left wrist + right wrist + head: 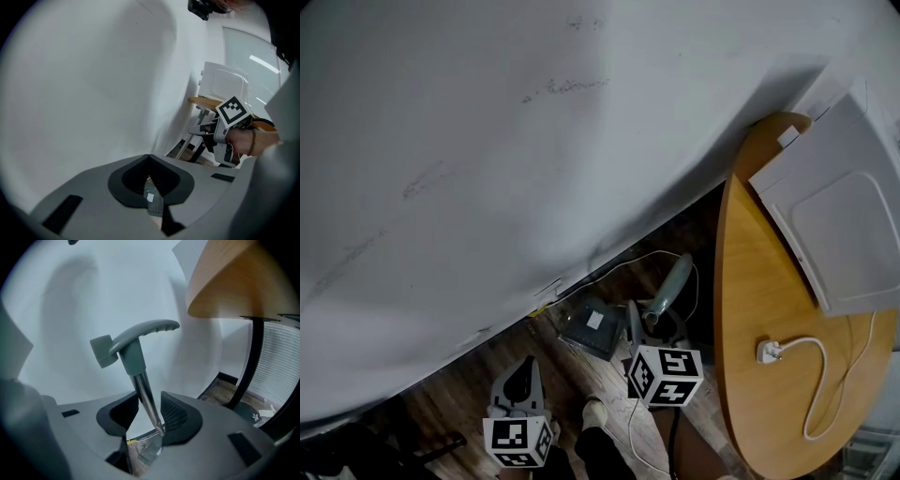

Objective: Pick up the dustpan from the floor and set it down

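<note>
- White wall (534, 141) fills most of the head view, with faint scuff marks on it.
- Round wooden tabletop (750, 309) on the right, set on a dark pedestal leg (246, 376).
- White box-like unit (844, 225) lies on the tabletop's far side, flat top up – cannot see inside it.
- Dark wood floor (459, 394) runs in a strip between the wall and the tabletop.
- Dustpan (592, 330) is on the floor just beside the wall base. Its dark pan has a white square label, and whether anything is in the pan cannot be told.
- Dustpan's grey-green handle (140, 333) tops a metal shaft (146, 397) that rises tilted from the pan.
- Right gripper (145, 411): its fingers (176, 411) are spread with the shaft standing between them. The shaft is close against the right-side one, with a clear gap on the other side – not clamped.
- Left gripper (149, 157): its fingers (164, 176) are clenched tip to tip with nothing held. It sits low over the floor to the left of the pan, and a bit of the pan shows through the slot below the tips.
- A hand (241, 140) holding the right gripper shows in the left gripper view.
- White cable (820, 375) loops on the tabletop and ends in a plug (769, 352).
- Shoe tip (594, 411) is on the floor between the two marker cubes.
</note>
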Tool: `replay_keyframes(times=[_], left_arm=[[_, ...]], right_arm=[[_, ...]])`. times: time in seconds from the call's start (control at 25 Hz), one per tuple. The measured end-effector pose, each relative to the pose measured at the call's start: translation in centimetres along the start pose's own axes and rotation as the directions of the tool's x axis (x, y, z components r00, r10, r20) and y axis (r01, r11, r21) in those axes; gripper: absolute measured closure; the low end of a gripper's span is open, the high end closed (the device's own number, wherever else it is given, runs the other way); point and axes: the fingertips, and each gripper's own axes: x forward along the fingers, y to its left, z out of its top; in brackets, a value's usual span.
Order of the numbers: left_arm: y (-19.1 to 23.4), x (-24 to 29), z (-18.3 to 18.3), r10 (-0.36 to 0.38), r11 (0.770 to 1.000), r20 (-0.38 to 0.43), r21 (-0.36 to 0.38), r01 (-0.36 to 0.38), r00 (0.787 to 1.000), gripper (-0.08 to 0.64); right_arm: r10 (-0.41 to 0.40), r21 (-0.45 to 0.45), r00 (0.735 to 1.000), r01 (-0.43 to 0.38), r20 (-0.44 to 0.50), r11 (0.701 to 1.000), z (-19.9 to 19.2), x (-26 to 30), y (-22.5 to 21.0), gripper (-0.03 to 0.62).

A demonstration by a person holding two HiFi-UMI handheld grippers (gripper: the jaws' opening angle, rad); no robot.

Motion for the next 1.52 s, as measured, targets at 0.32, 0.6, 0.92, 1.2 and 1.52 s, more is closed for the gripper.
replay_keyframes(times=[0.32,0.6,0.92,1.2,1.52], left_arm=[[-0.2,0.2,-0.8,0.001,1.000,-0.010,-0.030,-0.001,1.000,0.543],[0.2,-0.4,-0.9,0.003,1.000,-0.014,-0.022,-0.004,1.000,0.543],[0.2,-2.4,-0.2,-0.009,1.000,0.003,0.001,0.009,1.000,0.543],[0.4,-4.9,0.5,-0.024,0.999,0.021,0.028,0.024,0.999,0.543],[0.8,-8.8,3.1,-0.047,0.997,0.071,0.058,0.043,0.996,0.543]], right_arm=[[-0.022,-0.068,1.000,0.023,0.010,0.997,0.2,0.0,0.3,0.480],[-0.051,-0.158,0.999,0.049,-0.005,0.986,-0.5,-0.6,1.0,0.491],[-0.059,-0.159,0.998,0.058,0.000,0.986,-0.9,-3.0,1.5,0.492],[-0.020,-0.208,0.998,0.031,0.053,0.978,0.6,-7.2,4.7,0.492],[-0.048,-0.221,0.995,0.066,0.087,0.973,2.9,-12.6,6.6,0.492]])
